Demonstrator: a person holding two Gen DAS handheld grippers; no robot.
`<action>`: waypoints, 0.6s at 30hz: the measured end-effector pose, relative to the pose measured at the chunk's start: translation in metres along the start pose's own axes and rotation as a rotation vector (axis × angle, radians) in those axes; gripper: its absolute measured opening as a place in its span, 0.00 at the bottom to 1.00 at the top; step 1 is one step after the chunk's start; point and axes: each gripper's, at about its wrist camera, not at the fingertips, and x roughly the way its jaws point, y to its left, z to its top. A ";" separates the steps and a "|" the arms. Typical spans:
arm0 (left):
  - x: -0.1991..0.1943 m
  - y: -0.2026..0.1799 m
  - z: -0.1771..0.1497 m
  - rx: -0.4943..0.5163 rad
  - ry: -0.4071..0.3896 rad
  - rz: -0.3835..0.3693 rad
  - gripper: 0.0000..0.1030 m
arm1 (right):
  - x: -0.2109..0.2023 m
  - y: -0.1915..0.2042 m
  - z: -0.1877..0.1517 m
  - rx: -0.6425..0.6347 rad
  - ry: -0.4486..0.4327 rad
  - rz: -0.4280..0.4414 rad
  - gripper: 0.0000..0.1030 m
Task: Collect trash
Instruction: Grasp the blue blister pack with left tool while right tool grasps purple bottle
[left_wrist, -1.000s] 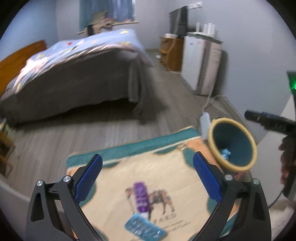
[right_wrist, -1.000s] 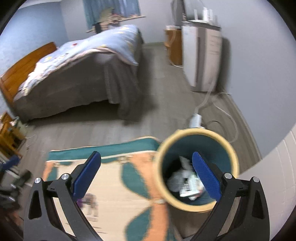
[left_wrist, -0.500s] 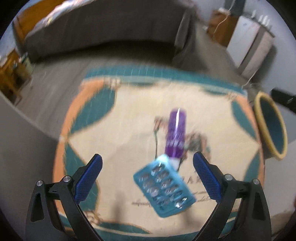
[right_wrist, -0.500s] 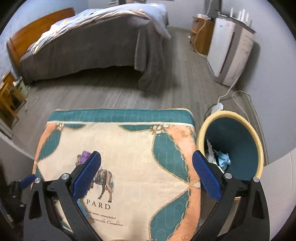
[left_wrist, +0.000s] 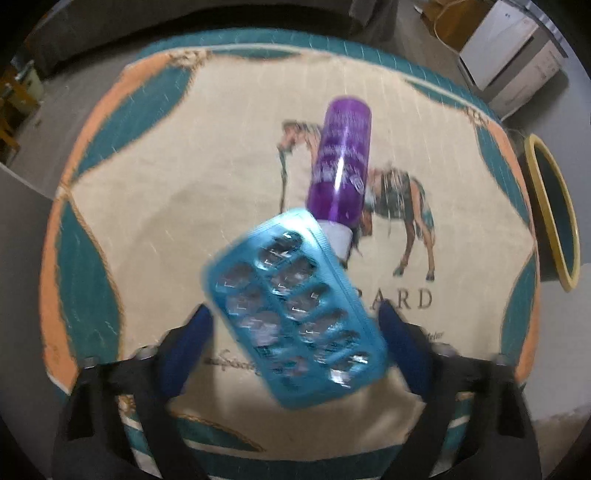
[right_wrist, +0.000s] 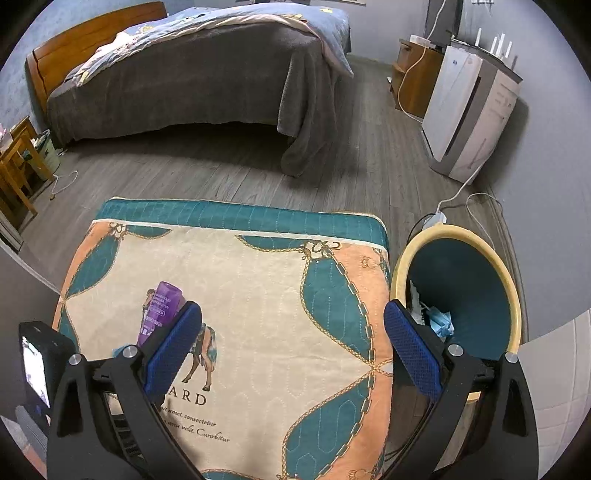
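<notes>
Pointing steeply down, your left gripper (left_wrist: 295, 332) has the blue blister pack (left_wrist: 295, 314) lying between its blue pads (left_wrist: 192, 332); the jaws are closing, and the blurred frame does not show the pads pressing on the pack yet. The pack lies at a slant on the patterned mat (left_wrist: 184, 147), its upper corner overlapping the white cap of the purple bottle (left_wrist: 341, 162), which lies on its side over the printed horse. Your right gripper (right_wrist: 291, 347) hangs over the mat's right half with its jaws spread wide and nothing between them. The trash bin (right_wrist: 509, 288), yellow-rimmed and teal inside, stands on the floor just beside the mat's right edge and holds some crumpled trash (right_wrist: 439, 321). Past the mat are the bed (right_wrist: 184, 81) and 1 white appliance (right_wrist: 472, 114).
</notes>
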 end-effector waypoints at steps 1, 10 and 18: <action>0.000 -0.002 0.000 0.023 -0.003 0.014 0.77 | 0.001 0.001 -0.001 -0.006 0.003 0.000 0.94; -0.031 0.004 0.015 0.144 -0.089 0.092 0.67 | 0.022 0.009 -0.001 0.003 0.063 0.014 0.94; -0.096 0.025 0.070 0.255 -0.248 0.142 0.67 | 0.047 0.035 0.006 0.018 0.122 0.081 0.94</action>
